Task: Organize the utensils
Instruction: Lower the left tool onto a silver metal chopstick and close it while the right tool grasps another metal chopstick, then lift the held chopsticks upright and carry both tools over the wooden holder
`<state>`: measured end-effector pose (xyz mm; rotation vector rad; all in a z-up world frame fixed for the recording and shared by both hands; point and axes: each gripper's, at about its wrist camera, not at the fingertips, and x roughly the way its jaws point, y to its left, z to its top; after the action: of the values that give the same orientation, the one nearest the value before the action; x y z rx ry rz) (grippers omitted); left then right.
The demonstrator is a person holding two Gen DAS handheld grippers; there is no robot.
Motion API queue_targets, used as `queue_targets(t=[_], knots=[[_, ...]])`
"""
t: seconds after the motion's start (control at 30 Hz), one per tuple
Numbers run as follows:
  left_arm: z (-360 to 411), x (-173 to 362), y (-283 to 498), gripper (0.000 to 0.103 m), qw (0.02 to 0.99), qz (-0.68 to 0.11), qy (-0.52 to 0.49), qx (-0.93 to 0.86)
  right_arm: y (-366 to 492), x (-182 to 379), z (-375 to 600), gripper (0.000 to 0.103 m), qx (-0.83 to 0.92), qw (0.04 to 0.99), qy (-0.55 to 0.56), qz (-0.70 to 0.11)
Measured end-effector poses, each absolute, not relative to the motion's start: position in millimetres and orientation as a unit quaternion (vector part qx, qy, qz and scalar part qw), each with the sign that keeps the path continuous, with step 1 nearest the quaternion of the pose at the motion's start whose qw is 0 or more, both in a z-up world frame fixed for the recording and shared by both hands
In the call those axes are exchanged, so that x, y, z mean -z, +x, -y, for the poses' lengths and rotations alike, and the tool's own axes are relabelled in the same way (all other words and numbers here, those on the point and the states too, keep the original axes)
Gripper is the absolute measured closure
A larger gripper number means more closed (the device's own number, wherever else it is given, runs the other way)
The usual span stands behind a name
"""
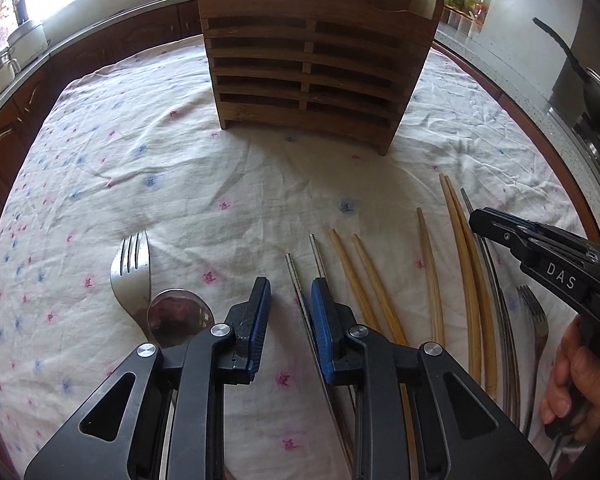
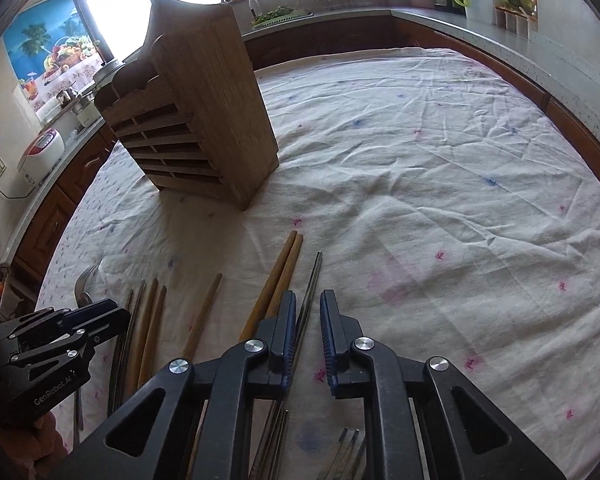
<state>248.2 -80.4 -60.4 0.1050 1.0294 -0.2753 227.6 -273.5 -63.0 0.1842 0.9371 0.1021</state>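
A round table covered by a white cloth (image 1: 220, 184) with small pink and blue marks is shown. A slatted wooden utensil rack (image 1: 316, 64) stands upright toward the far edge of the table. Along the near edge the utensils are laid out roughly parallel: a fork (image 1: 132, 272) and a spoon (image 1: 180, 316) overlapping toward the left, a pair of metal chopsticks (image 1: 300, 296) near the middle, then several wooden chopsticks (image 1: 432, 272), and a second fork (image 1: 534, 312) at the right. The left gripper (image 1: 288, 320) is held low over the metal chopsticks; its fingers are parted narrowly, one chopstick is seen in the gap, and no contact can be made out. The right gripper (image 2: 308, 332) is likewise narrowly parted above another metal chopstick (image 2: 310, 292), nothing being clamped.
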Motion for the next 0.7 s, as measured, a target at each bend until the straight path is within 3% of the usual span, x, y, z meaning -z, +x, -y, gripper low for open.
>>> queue_targets(t=[0.17, 0.27, 0.7], knots=[[95, 61, 246, 0.084, 0.859, -0.487, 0.079, 0.139, 231, 64, 266, 0.091, -0.046, 0.888, 0.063, -0.453], [103, 61, 246, 0.096, 0.858, -0.482, 0.09, 0.149, 234, 64, 259, 0.091, -0.043, 0.89, 0.043, -0.452], [72, 36, 230, 0.099, 0.865, -0.466, 0.025, 0.181, 212, 39, 268, 0.098, -0.083, 0.894, 0.121, -0.424]])
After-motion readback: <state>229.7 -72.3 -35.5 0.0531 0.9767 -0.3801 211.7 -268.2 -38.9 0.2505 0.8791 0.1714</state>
